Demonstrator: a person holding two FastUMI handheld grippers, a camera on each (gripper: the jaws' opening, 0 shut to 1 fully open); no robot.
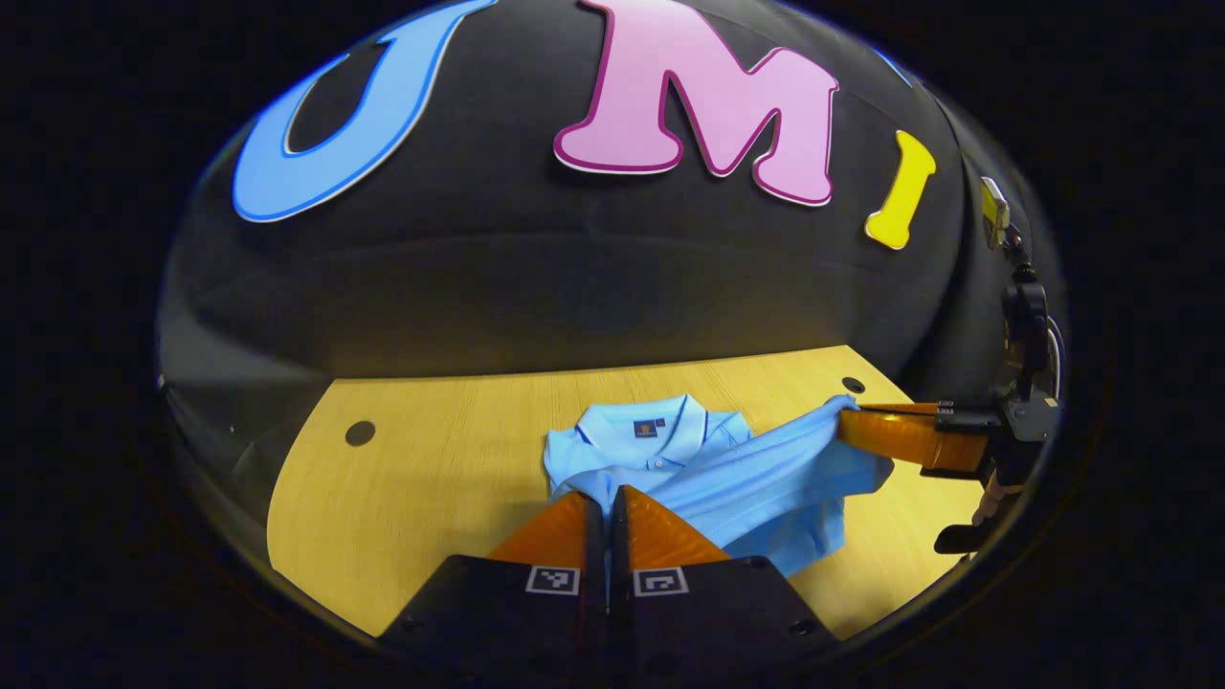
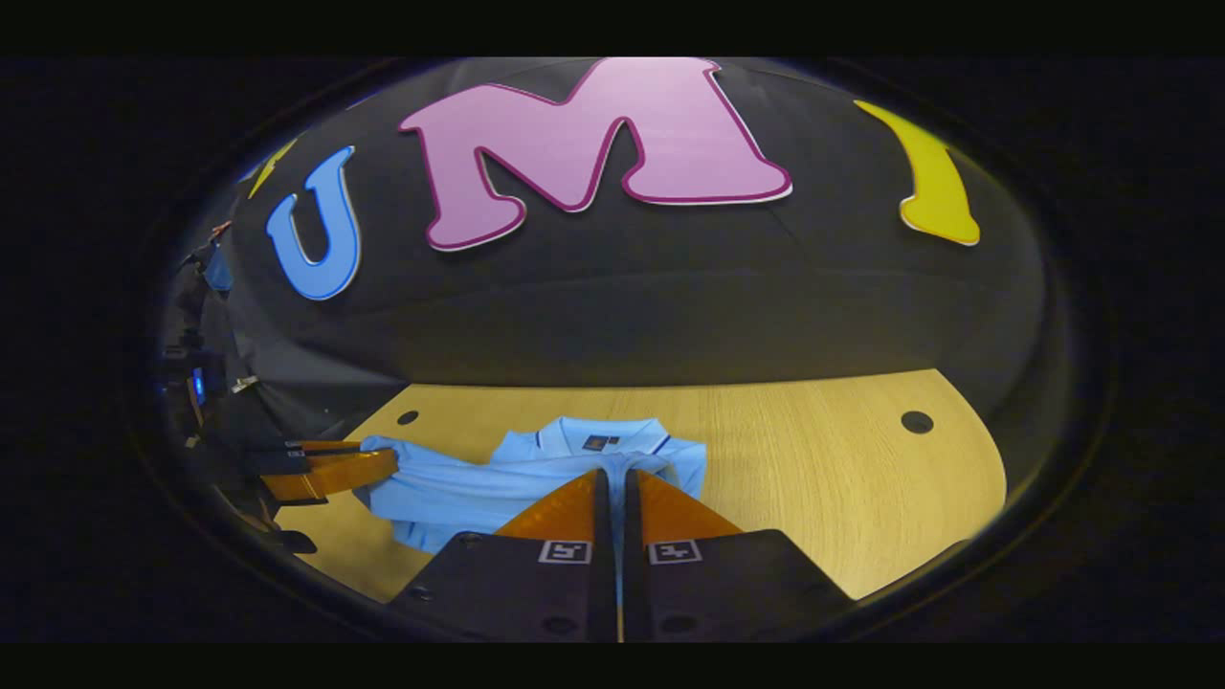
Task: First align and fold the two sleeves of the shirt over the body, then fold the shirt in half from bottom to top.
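Observation:
A light blue polo shirt (image 1: 737, 483) lies on the wooden table (image 1: 431, 478), its collar (image 1: 651, 431) toward the back wall. My left gripper (image 1: 606, 502) is shut on the fabric just below the collar. At the right of the left gripper view, my right gripper (image 1: 847, 421) pinches a lifted edge of the shirt, and cloth stretches from there to the body. In the right gripper view, the right gripper (image 2: 612, 483) is shut on the shirt (image 2: 459, 488) below the collar (image 2: 598, 438). The left gripper (image 2: 383, 464) grips the cloth's left end.
The table (image 2: 842, 478) has round holes near its back corners (image 1: 360, 433) (image 2: 917, 421). Bare wood lies on both sides of the shirt. The black cloth wall rises right behind the table's far edge.

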